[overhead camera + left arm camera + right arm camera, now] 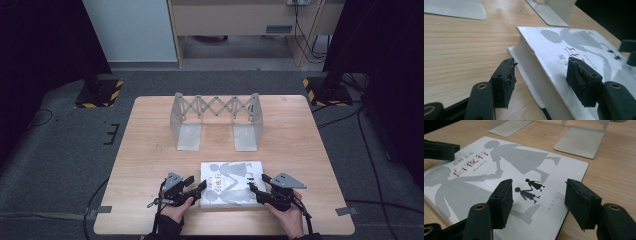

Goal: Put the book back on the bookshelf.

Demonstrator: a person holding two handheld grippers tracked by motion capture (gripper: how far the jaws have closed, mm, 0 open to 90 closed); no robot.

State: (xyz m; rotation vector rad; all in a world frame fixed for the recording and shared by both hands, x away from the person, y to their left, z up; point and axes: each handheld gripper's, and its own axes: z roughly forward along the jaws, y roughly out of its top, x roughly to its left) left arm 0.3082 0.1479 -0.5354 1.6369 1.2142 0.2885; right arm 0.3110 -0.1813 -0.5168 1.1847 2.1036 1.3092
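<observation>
Book (pixel 232 183), white paperback, matte cover printed with grey silhouette figures and red lettering; lies flat at the near middle of a pale wood-grain table (pixel 150 150). Left gripper (pixel 198 188) at its left edge, black jaws partly apart, straddling the raised cover edge without pressing it. Right gripper (pixel 253 189) at its right edge, jaws partly apart above the cover, holding nothing. Expanding grey metal bookend rack (pixel 216 120), smooth plates joined by scissor lattice, stands farther back.
</observation>
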